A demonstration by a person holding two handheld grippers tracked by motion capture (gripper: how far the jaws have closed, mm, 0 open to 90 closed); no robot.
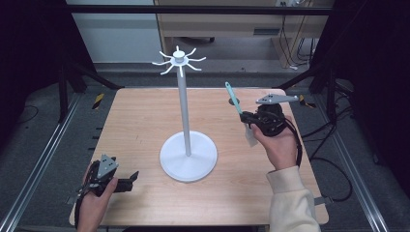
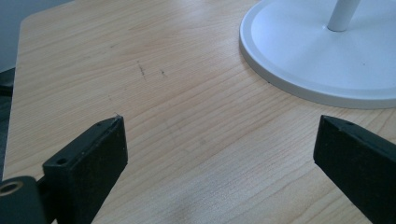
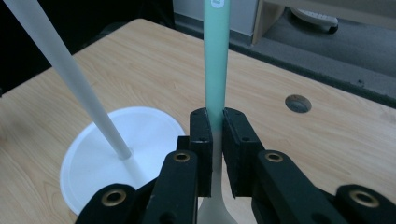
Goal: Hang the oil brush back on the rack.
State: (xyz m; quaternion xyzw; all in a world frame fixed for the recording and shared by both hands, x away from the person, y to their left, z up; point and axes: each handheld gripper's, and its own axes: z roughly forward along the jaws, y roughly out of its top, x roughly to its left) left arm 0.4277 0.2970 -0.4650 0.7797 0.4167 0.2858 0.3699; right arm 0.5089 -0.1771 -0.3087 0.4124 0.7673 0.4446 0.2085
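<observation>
A white stand (image 1: pixel 183 104) with a round base (image 1: pixel 188 157) and a ring of hooks (image 1: pixel 178 61) on top rises from the middle of the wooden table. To its right, above the table, my right gripper (image 1: pixel 247 117) is shut on a utensil with a mint-green handle (image 1: pixel 233 97) and a pale lower end (image 1: pixel 250 136). In the right gripper view the green handle (image 3: pixel 216 60) points up between the jaws, the stand's pole (image 3: pixel 70 77) at left. My left gripper (image 1: pixel 133 180) rests low at the table's front left, open and empty; its view shows the base (image 2: pixel 322 56) ahead.
The wooden table (image 1: pixel 135 121) has a small round hole (image 1: pixel 233 101) near its back right. Black frame posts and metal rails flank the table on both sides. A wooden cabinet and cables stand on the floor behind.
</observation>
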